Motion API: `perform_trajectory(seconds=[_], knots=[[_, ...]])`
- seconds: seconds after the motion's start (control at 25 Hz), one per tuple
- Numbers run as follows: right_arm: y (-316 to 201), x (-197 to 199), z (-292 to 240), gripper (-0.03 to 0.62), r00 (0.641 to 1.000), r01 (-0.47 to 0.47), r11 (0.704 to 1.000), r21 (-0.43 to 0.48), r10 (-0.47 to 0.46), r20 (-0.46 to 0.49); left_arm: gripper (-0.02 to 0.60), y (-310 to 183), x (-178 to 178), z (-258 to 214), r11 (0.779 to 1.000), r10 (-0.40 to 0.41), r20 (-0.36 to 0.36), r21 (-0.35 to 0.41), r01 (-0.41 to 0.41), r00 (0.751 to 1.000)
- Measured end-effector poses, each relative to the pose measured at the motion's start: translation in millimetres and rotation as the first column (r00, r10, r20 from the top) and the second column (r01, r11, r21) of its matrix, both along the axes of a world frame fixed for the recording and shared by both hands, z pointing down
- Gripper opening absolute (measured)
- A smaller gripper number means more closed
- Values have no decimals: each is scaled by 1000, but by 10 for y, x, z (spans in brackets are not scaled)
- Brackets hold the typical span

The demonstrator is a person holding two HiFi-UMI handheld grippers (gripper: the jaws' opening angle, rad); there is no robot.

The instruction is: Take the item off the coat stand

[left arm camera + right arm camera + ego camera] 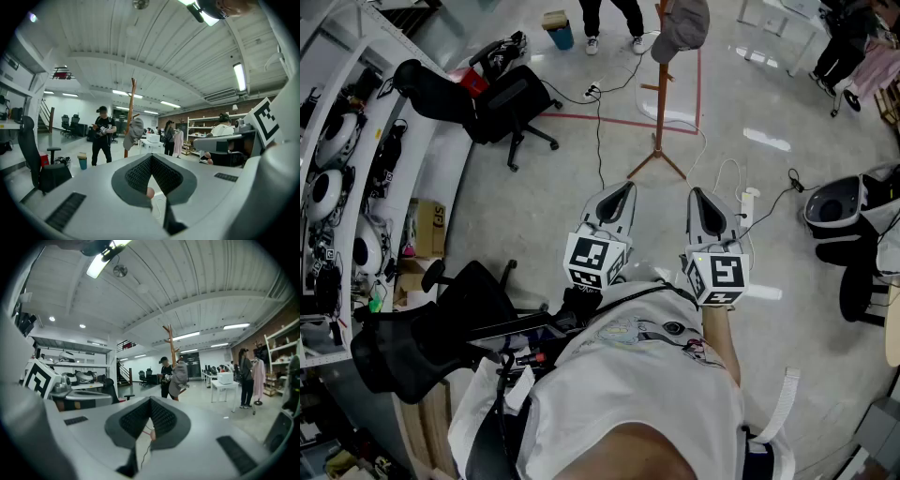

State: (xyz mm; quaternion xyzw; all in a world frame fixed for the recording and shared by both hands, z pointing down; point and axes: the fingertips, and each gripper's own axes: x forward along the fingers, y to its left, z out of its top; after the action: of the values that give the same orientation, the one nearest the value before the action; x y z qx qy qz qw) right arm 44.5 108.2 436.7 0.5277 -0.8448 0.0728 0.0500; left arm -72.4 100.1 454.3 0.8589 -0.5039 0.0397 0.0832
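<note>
A wooden coat stand (pixel 661 84) rises from the floor some way ahead of me, with a grey cap (pixel 682 26) hanging near its top. The left gripper view shows the coat stand (pixel 131 108) and cap (pixel 133 132) far off. In the right gripper view the stand (pixel 169 341) and cap (pixel 178 373) are also distant. My left gripper (pixel 622 190) and right gripper (pixel 697 197) are held side by side in front of my chest, pointing at the stand. Both are shut with nothing between the jaws, as seen at the left gripper (pixel 151 157) and the right gripper (pixel 150 400).
A black office chair (pixel 511 98) stands left of the coat stand. A person (pixel 102 136) in black stands just behind it. Cables and a power strip (pixel 748 202) lie on the floor to the right. Shelving (pixel 337 141) lines the left; another chair (pixel 441 328) is at my left side.
</note>
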Motion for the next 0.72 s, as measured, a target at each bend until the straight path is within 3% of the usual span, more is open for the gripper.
perform_trajectory(seconds=[0.44, 0.72], knots=[[-161, 73, 73, 5, 1000, -11, 1000, -1, 11, -2, 2, -143, 73, 42, 1000, 4, -6, 7, -4, 1000], [-179, 58, 169, 5, 999, 54, 998, -20, -54, -6, 2, -184, 178, 101, 1000, -21, -4, 2, 21, 1000]])
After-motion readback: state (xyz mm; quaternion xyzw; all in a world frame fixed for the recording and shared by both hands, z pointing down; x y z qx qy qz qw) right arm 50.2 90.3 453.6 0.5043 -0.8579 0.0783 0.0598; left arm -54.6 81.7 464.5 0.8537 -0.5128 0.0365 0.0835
